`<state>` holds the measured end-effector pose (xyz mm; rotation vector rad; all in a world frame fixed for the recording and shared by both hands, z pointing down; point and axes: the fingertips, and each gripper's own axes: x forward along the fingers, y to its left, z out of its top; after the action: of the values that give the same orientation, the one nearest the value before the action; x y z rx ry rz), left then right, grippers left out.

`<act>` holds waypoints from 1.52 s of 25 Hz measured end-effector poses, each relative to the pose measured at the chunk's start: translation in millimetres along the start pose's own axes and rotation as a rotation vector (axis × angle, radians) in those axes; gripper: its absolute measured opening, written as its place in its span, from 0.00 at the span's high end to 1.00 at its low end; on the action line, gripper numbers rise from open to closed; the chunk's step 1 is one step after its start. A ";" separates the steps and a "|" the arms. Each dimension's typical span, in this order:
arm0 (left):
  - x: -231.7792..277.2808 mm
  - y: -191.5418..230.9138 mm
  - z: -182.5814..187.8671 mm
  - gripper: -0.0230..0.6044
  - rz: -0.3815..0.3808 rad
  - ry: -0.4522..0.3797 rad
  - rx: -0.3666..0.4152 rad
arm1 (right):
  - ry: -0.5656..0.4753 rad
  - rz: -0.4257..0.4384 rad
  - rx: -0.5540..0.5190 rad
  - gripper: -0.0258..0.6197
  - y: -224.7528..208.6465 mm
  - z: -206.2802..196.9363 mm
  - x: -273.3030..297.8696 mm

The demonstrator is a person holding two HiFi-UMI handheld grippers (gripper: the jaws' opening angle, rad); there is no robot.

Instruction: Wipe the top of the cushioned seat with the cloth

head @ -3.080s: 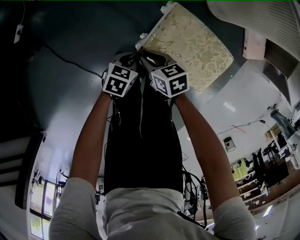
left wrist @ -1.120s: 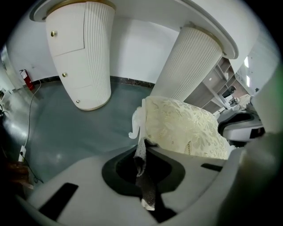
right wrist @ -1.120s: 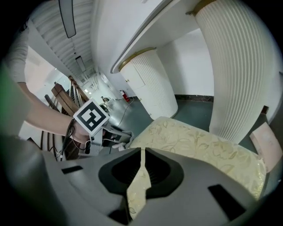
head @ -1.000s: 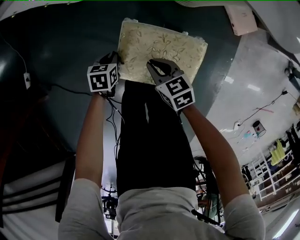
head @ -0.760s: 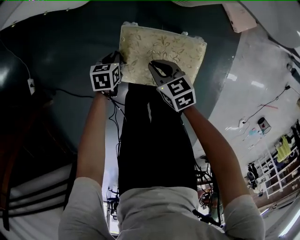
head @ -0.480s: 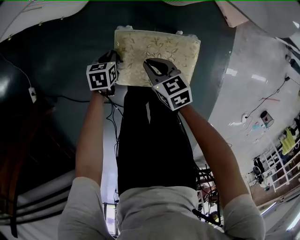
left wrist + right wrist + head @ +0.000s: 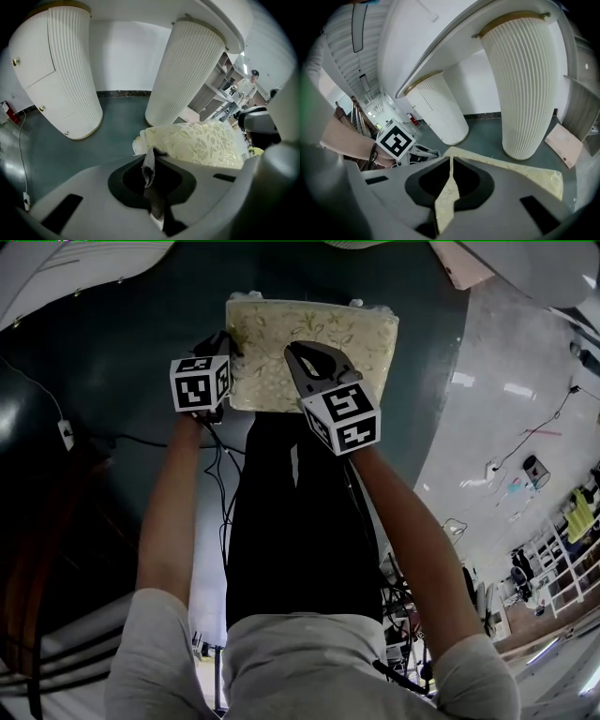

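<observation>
Edged further over the cushion [image 7: 352, 334] since a second ago.
Both arms [image 7: 173, 512] outstretched, angled down; left gripper [image 7: 151, 154] clamped on cloth [image 7: 149, 171], right gripper [image 7: 450, 159] pinched shut on cushion fabric.

We've got the left gripper [image 7: 216, 343] clamped on the cloth [image 7: 149, 164] at the cushion's [image 7: 323, 329] near left corner. The right gripper [image 7: 302, 357] is pinching the near edge, so the far stretch of the cushion top lies open ahead of both. Beyond it the left pillar [image 7: 61, 79] and right pillar [image 7: 187, 79] block the way, with a lane of dark floor [image 7: 119, 110] between them and a white tabletop [image 7: 417, 47] overhead. A cable [image 7: 131, 439] trails across the floor on our left, and a pink board [image 7: 565, 140] sits just beside the right pillar.
</observation>
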<state>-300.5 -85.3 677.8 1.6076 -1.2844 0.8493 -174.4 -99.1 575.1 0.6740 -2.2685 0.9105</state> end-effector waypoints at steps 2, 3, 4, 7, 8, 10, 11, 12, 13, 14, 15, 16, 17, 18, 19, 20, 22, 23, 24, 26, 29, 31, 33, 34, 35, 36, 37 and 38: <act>1.7 1.6 4.5 0.93 -0.005 0.000 0.016 | -0.005 -0.008 0.006 0.92 1.4 1.2 1.2; 2.5 2.5 6.5 0.93 -0.007 0.002 0.026 | -0.008 -0.013 0.013 0.92 2.3 1.0 1.3; 3.5 3.5 8.2 0.93 -0.009 0.007 0.037 | -0.012 -0.019 0.023 0.92 3.3 0.5 1.2; 7.0 5.0 13.5 0.93 -0.022 0.023 0.069 | -0.025 -0.036 0.051 0.92 5.8 0.2 -1.7; 8.5 5.3 16.0 0.93 -0.024 0.028 0.077 | -0.029 -0.042 0.053 0.92 5.7 1.0 -2.9; 12.1 6.9 21.5 0.93 -0.025 0.036 0.098 | -0.037 -0.054 0.059 0.92 4.1 3.4 -4.5; 13.7 8.1 23.9 0.93 -0.024 0.040 0.112 | -0.042 -0.061 0.064 0.92 2.9 4.4 -5.3; 15.1 9.3 26.1 0.93 -0.023 0.043 0.124 | -0.046 -0.067 0.071 0.92 1.7 4.8 -6.3; 16.4 10.5 28.0 0.93 -0.022 0.045 0.134 | -0.051 -0.074 0.078 0.92 0.6 4.6 -7.6; 17.7 11.5 29.9 0.93 -0.023 0.047 0.140 | -0.054 -0.081 0.086 0.92 -0.6 3.8 -9.2; 19.1 12.4 32.0 0.93 -0.024 0.048 0.142 | -0.057 -0.089 0.093 0.92 -1.9 2.8 -11.2; 20.4 12.9 34.3 0.93 -0.025 0.048 0.142 | -0.059 -0.098 0.100 0.92 -3.2 1.6 -13.5; 21.7 13.4 36.7 0.93 -0.026 0.049 0.142 | -0.060 -0.106 0.107 0.92 -4.5 0.3 -16.1; 22.6 13.9 38.8 0.93 -0.025 0.049 0.140 | -0.061 -0.114 0.114 0.92 -5.6 -1.2 -18.6; 23.3 14.5 40.3 0.93 -0.023 0.052 0.140 | -0.061 -0.121 0.121 0.92 -6.4 -2.9 -20.7; 23.8 15.3 41.4 0.93 -0.020 0.055 0.142 | -0.061 -0.127 0.129 0.92 -7.0 -4.6 -22.3; 25.0 15.8 43.7 0.93 -0.018 0.065 0.159 | -0.056 -0.138 0.147 0.92 -7.5 -7.3 -24.6; 26.0 15.4 45.5 0.93 -0.019 0.070 0.176 | -0.053 -0.143 0.155 0.92 -7.4 -7.9 -25.6; 27.2 14.8 48.3 0.93 -0.018 0.074 0.202 | -0.051 -0.146 0.161 0.92 -7.6 -7.7 -26.7; 30.4 12.6 56.2 0.93 -0.011 0.078 0.280 | -0.058 -0.154 0.166 0.92 -9.1 -5.9 -28.8; 35.2 6.9 66.0 0.93 -0.002 0.086 0.404 | -0.068 -0.164 0.175 0.92 -12.7 -7.9 -33.1; 37.0 2.5 69.2 0.93 -0.008 0.103 0.469 | -0.066 -0.172 0.186 0.92 -14.8 -12.0 -38.1; 38.8 -3.4 72.2 0.93 -0.023 0.121 0.535 | -0.072 -0.180 0.200 0.92 -17.7 -14.7 -43.2; 40.1 -7.1 73.8 0.93 -0.030 0.127 0.568 | -0.076 -0.183 0.206 0.92 -19.3 -16.0 -45.1; 41.6 -11.4 75.8 0.93 -0.036 0.131 0.600 | -0.078 -0.185 0.211 0.92 -21.1 -17.3 -46.4; 43.3 -15.9 77.9 0.93 -0.040 0.134 0.631 | -0.080 -0.188 0.215 0.92 -23.1 -18.3 -47.4; 45.2 -20.3 79.4 0.93 -0.044 0.138 0.658 | -0.083 -0.191 0.219 0.92 -25.1 -18.6 -48.2; 46.9 -24.5 80.0 0.93 -0.049 0.147 0.678 | -0.088 -0.194 0.221 0.92 -26.9 -18.2 -49.1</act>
<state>-267.0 -174.9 684.7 2.0289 -0.8886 1.4452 -117.1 -91.6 563.9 1.0309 -2.1499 1.0620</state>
